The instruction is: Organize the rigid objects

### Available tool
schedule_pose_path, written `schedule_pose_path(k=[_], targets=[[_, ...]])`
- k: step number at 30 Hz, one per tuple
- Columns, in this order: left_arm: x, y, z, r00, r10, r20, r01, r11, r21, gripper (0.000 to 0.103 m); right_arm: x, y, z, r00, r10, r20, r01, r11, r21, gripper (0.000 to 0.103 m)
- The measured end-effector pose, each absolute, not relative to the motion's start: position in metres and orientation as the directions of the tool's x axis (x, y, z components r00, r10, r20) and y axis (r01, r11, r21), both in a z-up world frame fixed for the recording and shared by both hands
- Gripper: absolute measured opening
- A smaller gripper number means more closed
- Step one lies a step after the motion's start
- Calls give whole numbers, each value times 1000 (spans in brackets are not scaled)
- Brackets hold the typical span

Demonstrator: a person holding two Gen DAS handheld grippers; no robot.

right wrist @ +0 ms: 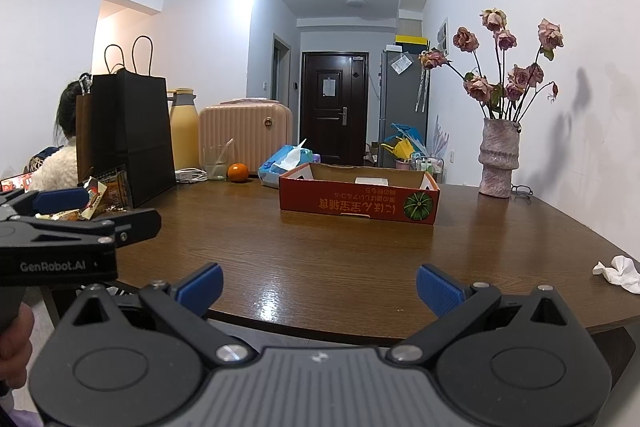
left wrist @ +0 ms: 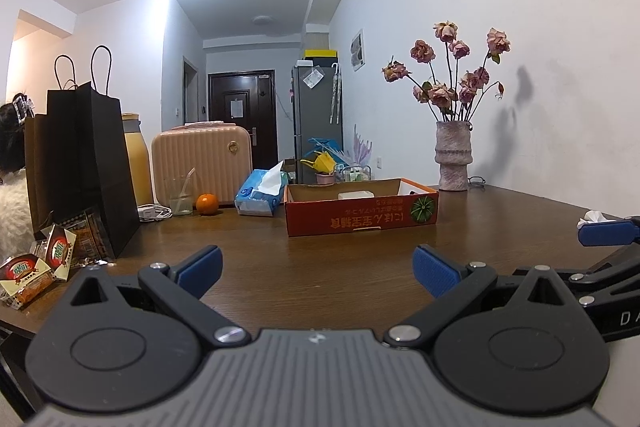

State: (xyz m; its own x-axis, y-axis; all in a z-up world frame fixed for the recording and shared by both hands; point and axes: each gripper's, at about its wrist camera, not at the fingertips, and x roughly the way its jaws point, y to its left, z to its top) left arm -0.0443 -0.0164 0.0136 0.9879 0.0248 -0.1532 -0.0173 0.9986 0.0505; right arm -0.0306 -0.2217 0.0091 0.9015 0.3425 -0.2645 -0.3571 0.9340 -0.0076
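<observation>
Both the left gripper [left wrist: 318, 267] and right gripper [right wrist: 319, 285] gape empty before a shallow red cardboard box [right wrist: 358, 201].

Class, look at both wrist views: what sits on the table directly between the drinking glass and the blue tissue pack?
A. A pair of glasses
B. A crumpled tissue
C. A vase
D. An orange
D: the orange rests on the table between the drinking glass and the blue tissue pack.

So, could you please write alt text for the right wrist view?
The open right tool hovers at the near edge of a brown table, facing a red cardboard box. A vase of dried roses stands right; black paper bags stand left.
</observation>
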Motion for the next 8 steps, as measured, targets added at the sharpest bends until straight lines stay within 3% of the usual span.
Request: schedule_pose_path(k=[8], targets=[[-43,-17,13,988,25,-153,-17,998,55,103,-30,-222,9,901,343,-267,-357,934,-5,103]])
